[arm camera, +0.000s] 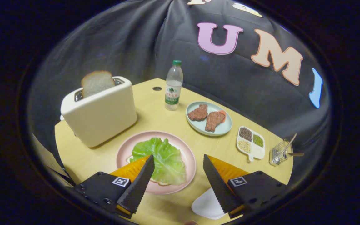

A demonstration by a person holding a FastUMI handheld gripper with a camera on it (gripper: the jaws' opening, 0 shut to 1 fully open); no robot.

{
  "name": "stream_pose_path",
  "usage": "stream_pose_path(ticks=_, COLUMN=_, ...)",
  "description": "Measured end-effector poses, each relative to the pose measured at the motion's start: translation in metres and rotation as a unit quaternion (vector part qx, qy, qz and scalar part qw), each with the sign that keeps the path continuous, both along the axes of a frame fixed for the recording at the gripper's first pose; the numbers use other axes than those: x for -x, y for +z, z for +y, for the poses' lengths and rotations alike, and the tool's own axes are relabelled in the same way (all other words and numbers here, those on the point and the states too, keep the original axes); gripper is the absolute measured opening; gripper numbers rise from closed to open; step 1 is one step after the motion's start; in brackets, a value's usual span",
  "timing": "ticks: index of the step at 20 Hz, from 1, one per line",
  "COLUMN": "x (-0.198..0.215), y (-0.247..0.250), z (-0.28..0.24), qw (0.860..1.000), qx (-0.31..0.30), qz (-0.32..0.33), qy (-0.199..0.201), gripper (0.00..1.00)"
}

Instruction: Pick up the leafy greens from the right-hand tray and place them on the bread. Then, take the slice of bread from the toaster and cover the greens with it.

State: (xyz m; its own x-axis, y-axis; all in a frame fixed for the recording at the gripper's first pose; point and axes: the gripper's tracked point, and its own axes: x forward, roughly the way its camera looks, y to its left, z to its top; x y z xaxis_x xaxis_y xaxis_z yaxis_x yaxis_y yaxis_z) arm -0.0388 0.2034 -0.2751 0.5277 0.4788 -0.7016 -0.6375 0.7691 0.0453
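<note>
1. Gripper (pixel 178 164) fingers spread wide apart, nothing between them; they hang above the near edge of the table (pixel 155 106).
2. White tray (pixel 207 206) sits under the right finger at the table's near edge; only part of it shows, no contents visible.
3. Pink plate (pixel 127 147) lies just ahead of the fingers, left fingertip overlapping its near rim in view.
4. Leafy greens (pixel 162 157) lie flat on the pink plate, covering a slice of bread (pixel 156 182) of which only thin pale edges peek out at the near and left sides.
5. Toaster (pixel 100 114), cream coloured, stands left of and beyond the plate, just beside it. Second bread slice (pixel 97 82) stands upright in its slot, top half sticking out.
6. Water bottle (pixel 173 86) with green cap stands upright beyond the plate, right of the toaster.
7. Pale blue plate (pixel 209 131) with two brown meat pieces (pixel 206 117) sits right of the bottle.
8. Divided dish (pixel 251 143) with grains and beans lies further right; a small wire basket (pixel 280 153) with a utensil sits beside it at the table edge.
</note>
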Motion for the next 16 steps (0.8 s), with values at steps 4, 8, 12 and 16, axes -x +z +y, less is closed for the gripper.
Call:
stream_pose_path(ticks=4, x=-0.003, y=0.056, z=0.042, qw=0.999, qx=-0.025, qz=-0.027, qy=0.012, gripper=1.0)
stream_pose_path(ticks=8, x=0.005, y=0.089, z=0.09, qw=0.998, qx=-0.049, qz=-0.01, qy=0.028, gripper=1.0)
stream_pose_path(ticks=12, x=0.017, y=0.109, z=0.137, qw=0.996, qx=-0.082, qz=0.029, qy=0.035, gripper=1.0)
stream_pose_path(ticks=16, x=0.023, y=0.123, z=0.179, qw=0.992, qx=-0.106, qz=0.063, qy=0.033, gripper=1.0)
